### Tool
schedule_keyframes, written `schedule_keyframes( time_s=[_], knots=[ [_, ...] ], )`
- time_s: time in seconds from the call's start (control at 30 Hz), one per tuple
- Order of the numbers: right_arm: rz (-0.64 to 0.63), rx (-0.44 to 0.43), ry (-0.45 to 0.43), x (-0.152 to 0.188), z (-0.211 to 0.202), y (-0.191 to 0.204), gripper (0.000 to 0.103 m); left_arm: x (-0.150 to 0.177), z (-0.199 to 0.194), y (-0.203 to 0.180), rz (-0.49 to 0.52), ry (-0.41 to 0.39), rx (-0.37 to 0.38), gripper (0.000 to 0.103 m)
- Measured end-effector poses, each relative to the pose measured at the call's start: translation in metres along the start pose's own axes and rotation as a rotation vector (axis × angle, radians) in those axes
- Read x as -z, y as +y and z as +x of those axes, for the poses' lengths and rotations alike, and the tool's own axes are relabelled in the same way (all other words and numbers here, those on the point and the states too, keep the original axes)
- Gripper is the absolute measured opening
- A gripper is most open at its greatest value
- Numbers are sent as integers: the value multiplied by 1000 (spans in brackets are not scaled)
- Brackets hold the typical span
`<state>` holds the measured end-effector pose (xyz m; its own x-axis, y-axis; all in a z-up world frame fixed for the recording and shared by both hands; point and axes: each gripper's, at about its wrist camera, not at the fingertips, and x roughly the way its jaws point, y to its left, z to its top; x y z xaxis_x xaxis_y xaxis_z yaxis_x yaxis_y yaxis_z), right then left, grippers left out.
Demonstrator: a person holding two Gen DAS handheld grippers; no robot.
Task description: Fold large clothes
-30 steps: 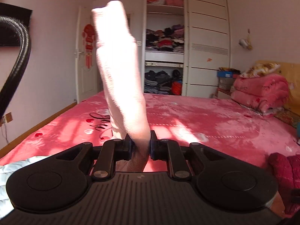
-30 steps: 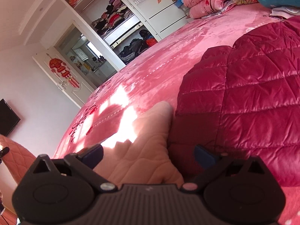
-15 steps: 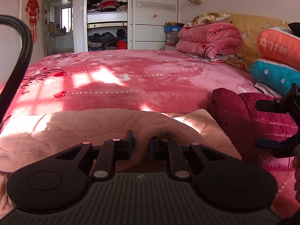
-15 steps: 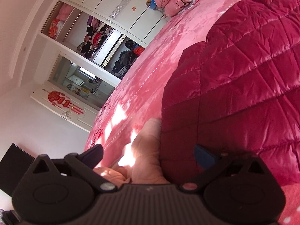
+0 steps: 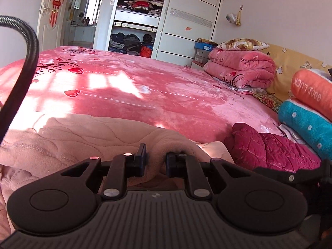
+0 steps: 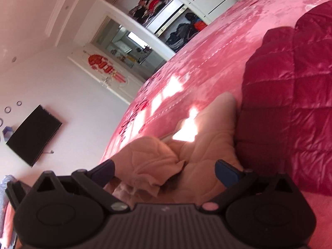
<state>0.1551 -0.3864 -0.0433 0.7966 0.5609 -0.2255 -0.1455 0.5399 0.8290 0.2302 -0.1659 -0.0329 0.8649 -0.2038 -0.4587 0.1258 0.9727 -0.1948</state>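
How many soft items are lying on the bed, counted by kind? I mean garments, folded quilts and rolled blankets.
Garments: 2, the pale pink fleece garment and the dark red quilted jacket.
Folded quilts: 1, the pink quilt near the headboard.
Rolled blankets: 2, the orange blanket and the teal blanket.
Total: 5

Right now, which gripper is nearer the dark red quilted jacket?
Right. The right gripper hangs open beside the dark red quilted jacket; the left gripper, shut on the pink garment, sits further off.
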Motion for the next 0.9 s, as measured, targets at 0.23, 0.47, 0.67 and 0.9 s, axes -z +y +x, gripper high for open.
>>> schedule_keyframes(
  time_s=[0.23,0.47,0.67,0.9],
  knots=[
    [-120,-14,79,15,17,20,95,6,-5,0,-31,0,37,16],
    [-87,-1,30,17,19,12,72,11,-2,1,-22,30,60,18],
    [7,-38,-27,8,17,-2,71,20,7,-7,22,100,84,30],
    [1,33,-116,-5,10,-6,84,32,13,-13,116,155,90,58]
  ],
)
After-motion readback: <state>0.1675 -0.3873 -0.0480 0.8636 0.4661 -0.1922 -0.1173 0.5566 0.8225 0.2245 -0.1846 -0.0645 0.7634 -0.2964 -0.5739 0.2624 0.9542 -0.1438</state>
